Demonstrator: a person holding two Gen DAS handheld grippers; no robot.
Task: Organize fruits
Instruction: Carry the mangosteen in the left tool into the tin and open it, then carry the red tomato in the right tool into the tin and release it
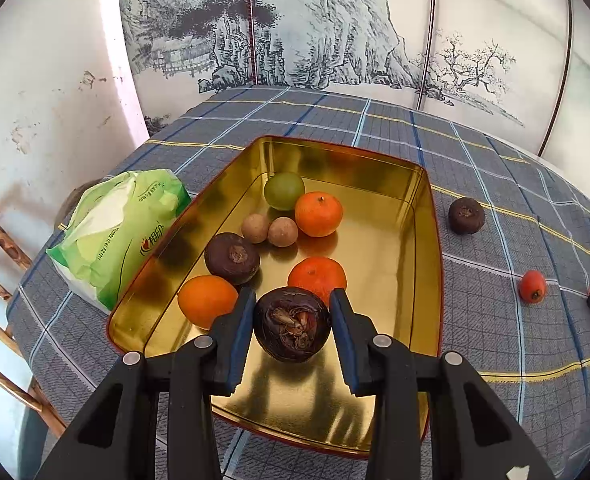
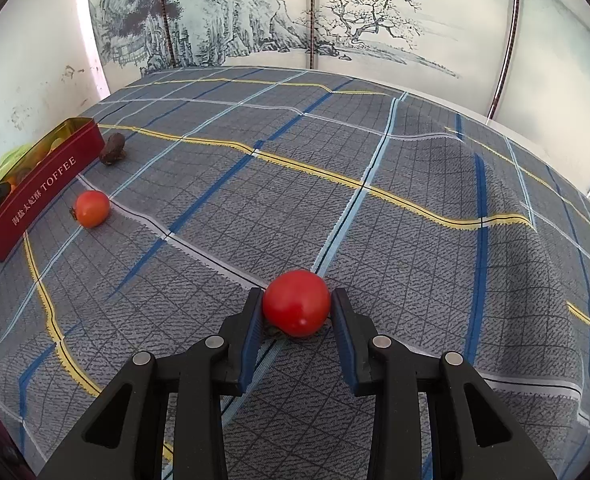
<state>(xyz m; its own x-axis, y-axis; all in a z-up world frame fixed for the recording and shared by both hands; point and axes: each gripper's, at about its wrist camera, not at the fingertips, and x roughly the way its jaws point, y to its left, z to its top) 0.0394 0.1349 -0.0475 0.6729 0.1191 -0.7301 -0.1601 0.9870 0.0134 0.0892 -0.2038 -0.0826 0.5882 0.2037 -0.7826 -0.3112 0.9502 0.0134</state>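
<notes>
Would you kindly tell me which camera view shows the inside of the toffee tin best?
The left wrist view: it looks down into the open tin, showing its gold floor and fruit. The right wrist view shows only its red lettered side at the left edge.

— Was anything legible on the tin (image 2: 43,184)?
— Its red side wall carried white lettering: a run of Chinese characters, too small for me to make out, followed by "TOFFEE".
— And the green and white bag (image 1: 119,236)?
— It bore red Chinese characters and a printed line of small digits, none clear enough to read.
</notes>
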